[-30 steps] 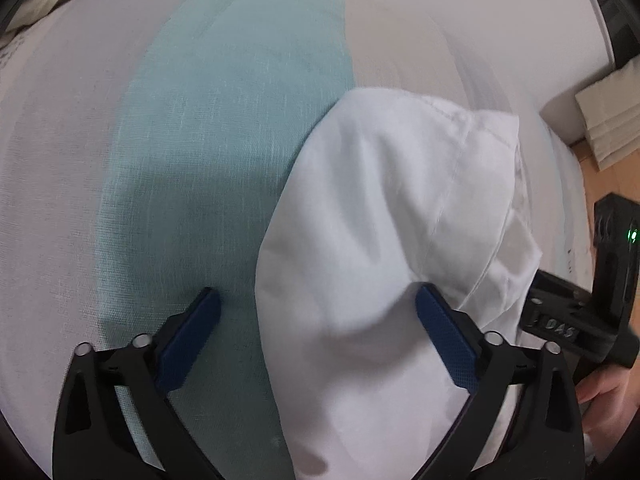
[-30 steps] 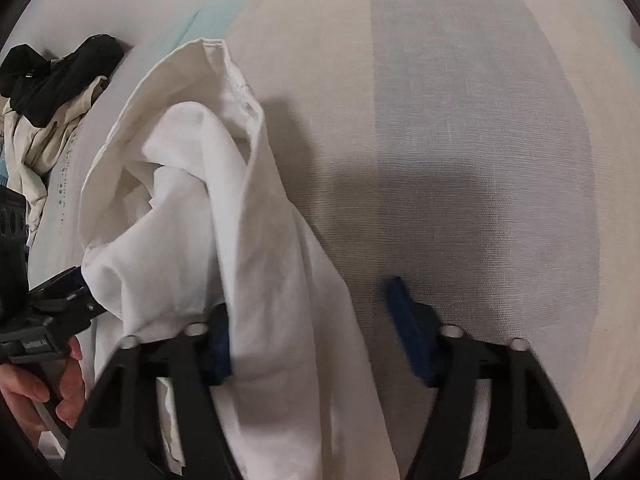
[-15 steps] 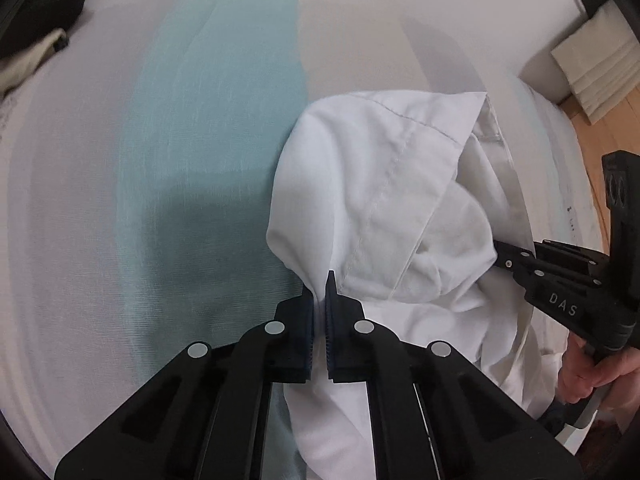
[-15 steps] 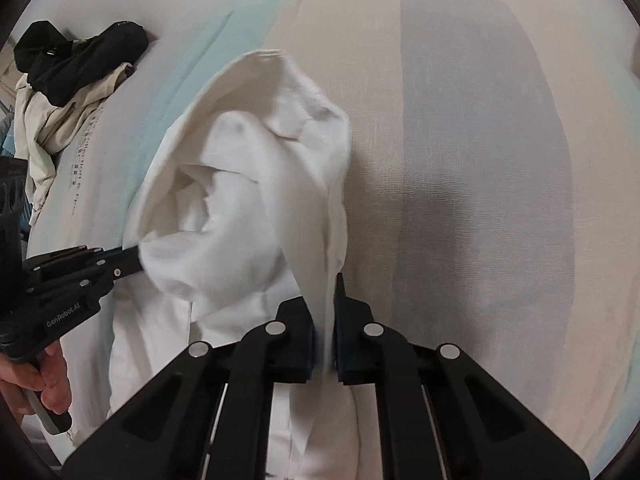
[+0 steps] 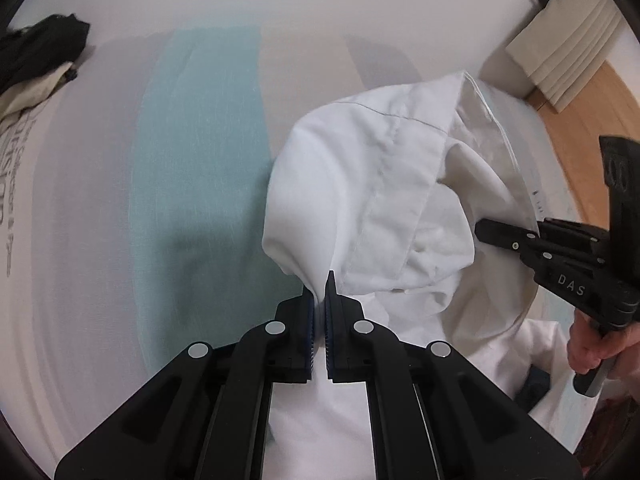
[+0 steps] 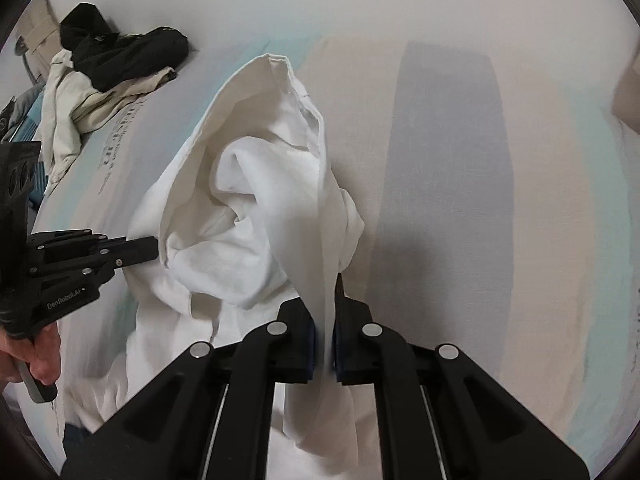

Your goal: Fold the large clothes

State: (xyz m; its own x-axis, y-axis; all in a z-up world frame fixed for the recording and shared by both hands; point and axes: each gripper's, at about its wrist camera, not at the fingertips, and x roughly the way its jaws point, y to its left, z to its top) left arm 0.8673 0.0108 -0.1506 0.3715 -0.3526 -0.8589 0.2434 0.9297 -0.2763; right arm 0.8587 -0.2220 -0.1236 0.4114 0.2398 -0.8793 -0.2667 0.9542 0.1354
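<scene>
A white garment [image 5: 360, 184] is held bunched above a bed covered by a sheet with pale teal, beige and grey stripes [image 5: 200, 168]. The left tool [image 5: 319, 292] is closed tight, and a fold of the white cloth is pinched between its blue pads. The right tool [image 6: 325, 312] is likewise closed on another fold of the same garment, which is seen hanging down between its black fingers [image 6: 348, 308]. The cloth is gathered between the two tools, with a stitched hem [image 5: 384, 168] turned up on top and loose folds sagging beneath. In the left wrist view the right tool [image 5: 486, 229] is seen at the right edge, gripped by a hand [image 5: 596, 344]. In the right wrist view the left tool [image 6: 150, 246] is seen at the left edge, gripped by the other hand [image 6: 38, 354]. A heap of black and cream clothes [image 6: 100, 76] is seen lying at the far side of the bed, well apart from the white garment. A stack of folded beige cloth [image 5: 568, 36] is seen beyond the bed, near a wooden floor [image 5: 592, 120].
</scene>
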